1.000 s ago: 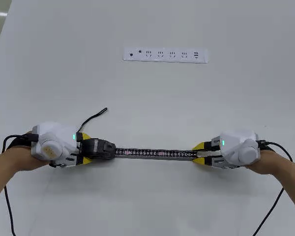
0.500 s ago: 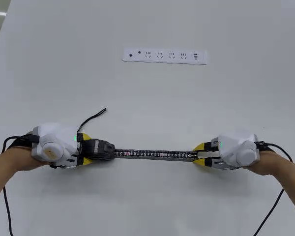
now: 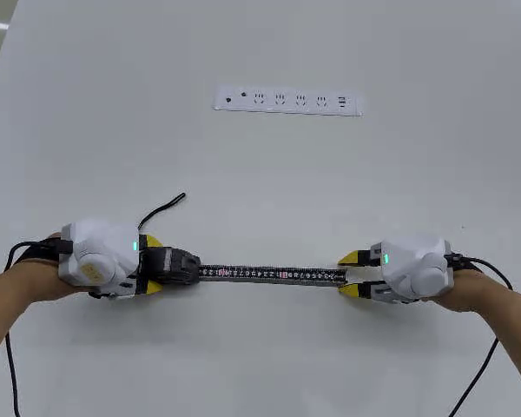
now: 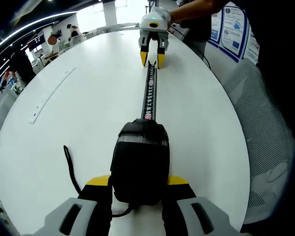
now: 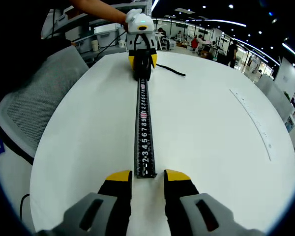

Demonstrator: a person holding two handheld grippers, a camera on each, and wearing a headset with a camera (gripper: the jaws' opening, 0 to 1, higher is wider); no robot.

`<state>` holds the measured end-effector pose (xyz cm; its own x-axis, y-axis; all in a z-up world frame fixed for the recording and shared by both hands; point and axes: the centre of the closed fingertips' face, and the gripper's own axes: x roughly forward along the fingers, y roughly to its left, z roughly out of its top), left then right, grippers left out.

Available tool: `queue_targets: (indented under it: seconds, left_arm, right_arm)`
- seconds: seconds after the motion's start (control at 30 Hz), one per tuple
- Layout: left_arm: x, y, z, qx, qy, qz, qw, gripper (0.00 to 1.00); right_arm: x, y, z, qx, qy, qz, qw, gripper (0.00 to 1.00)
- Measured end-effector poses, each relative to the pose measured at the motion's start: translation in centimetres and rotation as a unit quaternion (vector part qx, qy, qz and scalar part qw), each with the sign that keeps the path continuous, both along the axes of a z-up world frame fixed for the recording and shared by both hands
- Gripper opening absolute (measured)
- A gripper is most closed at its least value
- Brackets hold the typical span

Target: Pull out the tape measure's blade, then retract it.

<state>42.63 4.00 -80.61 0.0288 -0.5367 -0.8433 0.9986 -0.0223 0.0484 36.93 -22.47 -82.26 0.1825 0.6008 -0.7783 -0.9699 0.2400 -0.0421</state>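
Observation:
The black tape measure case [image 3: 174, 265] lies on the white table, and my left gripper [image 3: 152, 263] is shut on its sides. In the left gripper view the case [image 4: 140, 162] sits between my yellow-tipped jaws, with the left gripper [image 4: 139, 184] clamped on it. The dark numbered blade [image 3: 269, 274] runs flat along the table to my right gripper [image 3: 347, 274]. In the right gripper view the blade [image 5: 143, 123] ends between the fingertips of the right gripper [image 5: 147, 176], which stands open with a small gap beside the blade's edge.
A white power strip [image 3: 288, 100] lies flat at the far side of the table. The case's black wrist strap [image 3: 161, 210] curls away behind the left gripper. Cables trail from both grippers toward the near table edge [image 3: 243, 408].
The right gripper's jaws have spread a little around the blade's end. Both grippers and the tape sit slightly further left in the picture.

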Motion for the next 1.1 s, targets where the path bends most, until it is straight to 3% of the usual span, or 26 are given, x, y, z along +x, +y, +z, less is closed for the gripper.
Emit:
queue_targets:
  seconds: [0.3, 0.47, 0.57, 0.67, 0.87, 1.1]
  left_arm:
    - [-0.2, 1.1, 0.5, -0.003, -0.003, 0.012, 0.9999, 0.49]
    - [-0.3, 1.5, 0.9, -0.016, 0.001, 0.034, 0.9993, 0.62]
    - [-0.4, 1.6, 1.3, -0.035, 0.009, 0.057, 0.9977, 0.71]
    - [-0.5, 1.6, 1.6, -0.045, 0.005, 0.067, 0.9968, 0.79]
    - [-1.2, 1.8, 2.3, -0.078, 0.001, 0.093, 0.9926, 0.9]
    - [-2.2, 2.6, 2.9, -0.096, 0.002, 0.129, 0.987, 0.98]
  right_arm:
    - [-0.1, -0.8, 0.7, 0.009, 0.003, -0.031, 0.9995, 0.42]
    - [-0.5, -1.2, 0.8, 0.015, 0.005, -0.055, 0.9984, 0.61]
    - [-0.8, -1.3, 1.1, 0.033, 0.01, -0.087, 0.9956, 0.68]
    - [-0.8, -1.2, 1.6, 0.043, 0.004, -0.101, 0.9939, 0.82]
    - [-1.2, -1.2, 2.5, 0.069, -0.003, -0.139, 0.9879, 0.95]
    - [-2.0, -1.3, 3.2, 0.086, -0.012, -0.17, 0.9817, 1.0]
